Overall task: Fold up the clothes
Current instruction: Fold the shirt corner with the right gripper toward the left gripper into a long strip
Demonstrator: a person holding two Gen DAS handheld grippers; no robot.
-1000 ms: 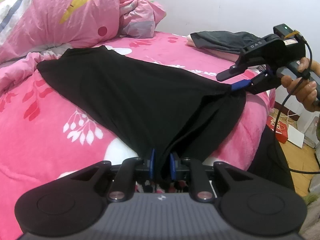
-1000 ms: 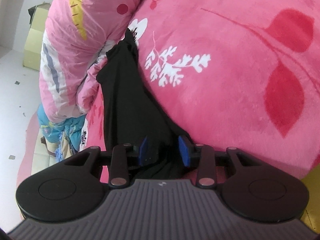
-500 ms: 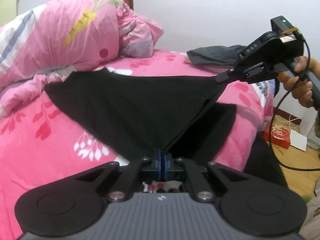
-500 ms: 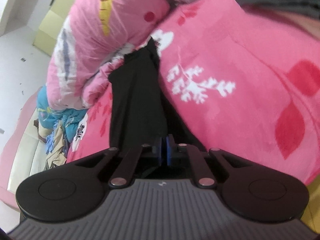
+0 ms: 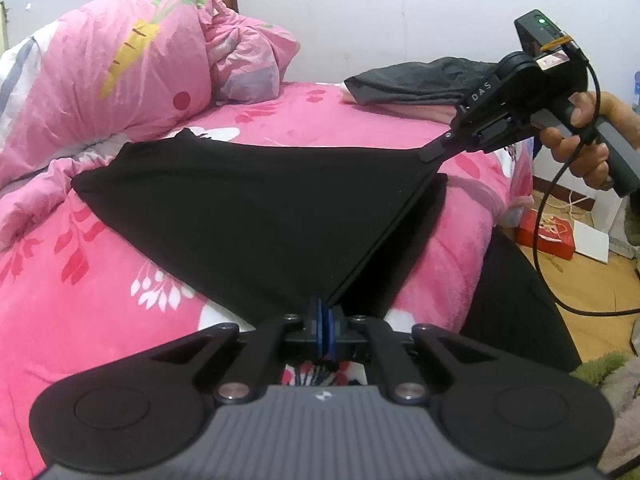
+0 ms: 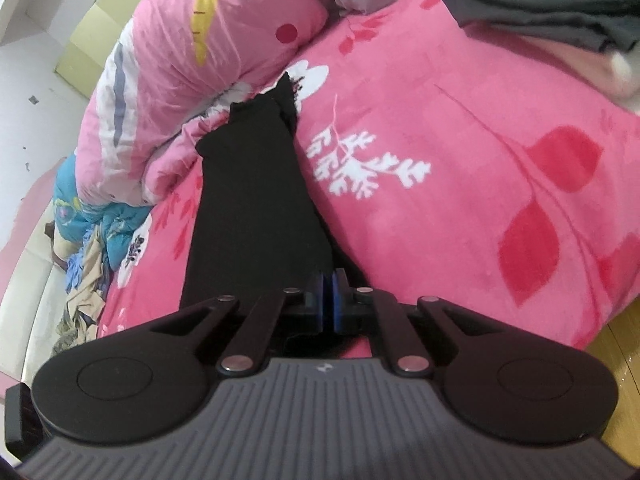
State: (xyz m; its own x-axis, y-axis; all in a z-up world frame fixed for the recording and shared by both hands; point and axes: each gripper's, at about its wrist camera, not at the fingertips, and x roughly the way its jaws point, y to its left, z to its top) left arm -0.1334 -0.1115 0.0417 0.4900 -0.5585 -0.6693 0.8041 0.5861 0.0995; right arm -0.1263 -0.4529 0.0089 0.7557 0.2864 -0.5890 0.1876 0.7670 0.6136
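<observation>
A black garment [image 5: 248, 208] lies spread on the pink floral bed [image 5: 80, 288], its near edge lifted and pulled taut between my two grippers. My left gripper [image 5: 325, 312] is shut on the near corner, blue pads pinching the cloth. In the left wrist view my right gripper [image 5: 434, 154], held by a hand [image 5: 580, 140], is shut on the far right corner. In the right wrist view the right gripper [image 6: 330, 286] clamps the garment [image 6: 252, 208], which runs away as a narrow dark strip toward the pillows.
A pink carrot-print quilt [image 5: 120, 76] is piled at the bed's head. A folded dark grey garment [image 5: 416, 82] lies at the far right of the bed. A red box [image 5: 548, 236] and white paper sit on the wooden floor. More clothes [image 6: 84, 264] lie beside the bed.
Both grippers closed on the garment's corners and rose. The near edge, slack and bunched a second ago, is now stretched tight between them and lifted off the bed.
</observation>
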